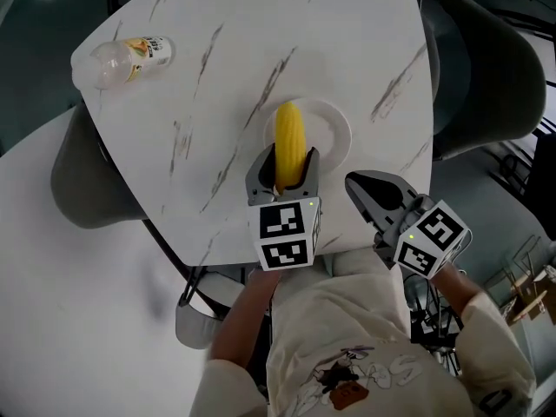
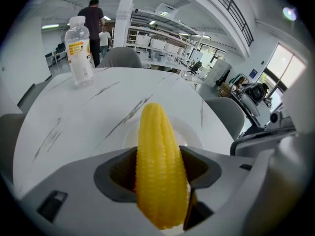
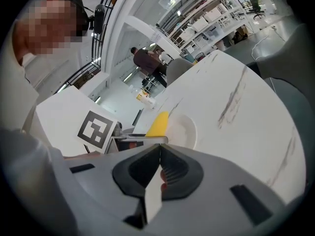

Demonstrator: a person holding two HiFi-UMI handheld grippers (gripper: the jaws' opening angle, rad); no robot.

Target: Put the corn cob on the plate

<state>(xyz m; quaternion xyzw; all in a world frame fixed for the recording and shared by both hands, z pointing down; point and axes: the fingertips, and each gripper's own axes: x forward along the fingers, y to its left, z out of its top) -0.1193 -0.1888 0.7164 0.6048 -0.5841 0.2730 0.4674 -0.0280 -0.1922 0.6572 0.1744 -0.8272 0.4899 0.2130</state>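
A yellow corn cob (image 1: pixel 289 143) is held lengthwise by my left gripper (image 1: pixel 284 177), whose jaws are shut on its near end. The cob's far end reaches over the white plate (image 1: pixel 334 133) in the middle of the marble table. In the left gripper view the corn cob (image 2: pixel 160 171) fills the gap between the jaws, with the plate (image 2: pixel 189 132) just beyond. My right gripper (image 1: pixel 375 191) hangs off the table's near edge to the right, jaws closed together and empty. From the right gripper view the corn cob (image 3: pixel 157 124) and plate (image 3: pixel 181 130) show to the left.
A clear plastic bottle (image 1: pixel 124 57) with a yellow label lies at the table's far left. Grey chairs (image 1: pixel 486 68) stand at the right and at the left (image 1: pixel 82 181). The table's near edge (image 1: pixel 347 246) runs just under both grippers.
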